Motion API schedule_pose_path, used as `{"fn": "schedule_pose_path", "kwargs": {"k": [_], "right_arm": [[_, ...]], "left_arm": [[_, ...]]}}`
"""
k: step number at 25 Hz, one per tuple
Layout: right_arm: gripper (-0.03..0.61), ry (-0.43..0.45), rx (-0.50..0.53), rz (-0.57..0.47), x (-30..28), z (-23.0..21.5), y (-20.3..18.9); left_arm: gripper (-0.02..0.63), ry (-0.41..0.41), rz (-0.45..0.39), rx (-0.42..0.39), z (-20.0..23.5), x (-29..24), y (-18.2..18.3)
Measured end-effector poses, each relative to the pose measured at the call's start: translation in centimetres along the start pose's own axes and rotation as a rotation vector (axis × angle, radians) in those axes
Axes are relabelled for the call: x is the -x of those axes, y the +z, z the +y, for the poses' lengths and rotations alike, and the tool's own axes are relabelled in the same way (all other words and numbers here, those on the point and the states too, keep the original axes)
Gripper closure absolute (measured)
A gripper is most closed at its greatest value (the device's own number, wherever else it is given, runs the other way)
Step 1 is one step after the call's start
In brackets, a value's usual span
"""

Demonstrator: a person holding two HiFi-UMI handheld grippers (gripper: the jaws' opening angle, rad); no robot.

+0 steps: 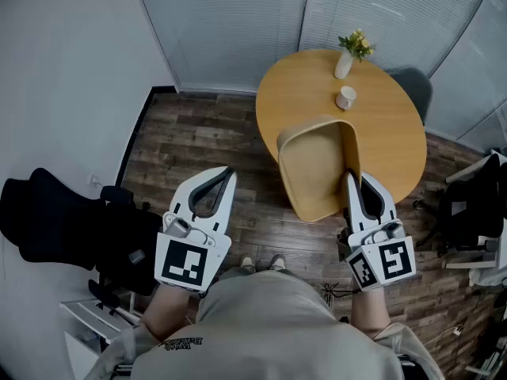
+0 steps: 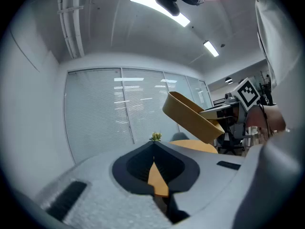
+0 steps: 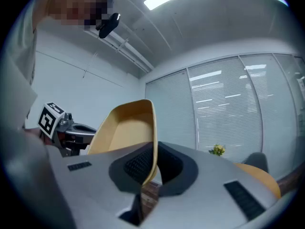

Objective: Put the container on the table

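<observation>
My right claw (image 1: 349, 179) is clamped on the thin side wall of the container (image 1: 315, 165), one jaw inside and one outside, so I can carry it one-handed. It hangs tilted in the air over the near edge of the round counter (image 1: 388, 141), not yet set down. My left claw (image 1: 229, 172) is closed with nothing in it, parked well off the counter's near-left side to stay clear. The container is a tan, smooth, rounded-corner tub, empty, with a slim rim. A vase (image 1: 343, 63) and cup (image 1: 345, 97) stand near the far edge, so the near part looks free for landing
</observation>
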State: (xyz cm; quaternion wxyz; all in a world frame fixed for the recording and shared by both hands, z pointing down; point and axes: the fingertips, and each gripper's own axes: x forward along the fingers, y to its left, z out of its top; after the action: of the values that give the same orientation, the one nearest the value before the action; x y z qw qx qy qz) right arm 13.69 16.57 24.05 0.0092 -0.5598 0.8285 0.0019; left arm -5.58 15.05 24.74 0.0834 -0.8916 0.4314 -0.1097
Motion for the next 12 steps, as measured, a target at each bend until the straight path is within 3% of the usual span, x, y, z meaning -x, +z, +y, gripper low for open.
{"fn": "schedule_pose_path", "kwargs": {"k": [12], "right_arm": [[0.546,-0.014,-0.026,-0.016,0.32,-0.53,0.47]], "left_arm": [[0.592,-0.016,-0.012,-0.008,-0.46,-0.59,0.47]]}}
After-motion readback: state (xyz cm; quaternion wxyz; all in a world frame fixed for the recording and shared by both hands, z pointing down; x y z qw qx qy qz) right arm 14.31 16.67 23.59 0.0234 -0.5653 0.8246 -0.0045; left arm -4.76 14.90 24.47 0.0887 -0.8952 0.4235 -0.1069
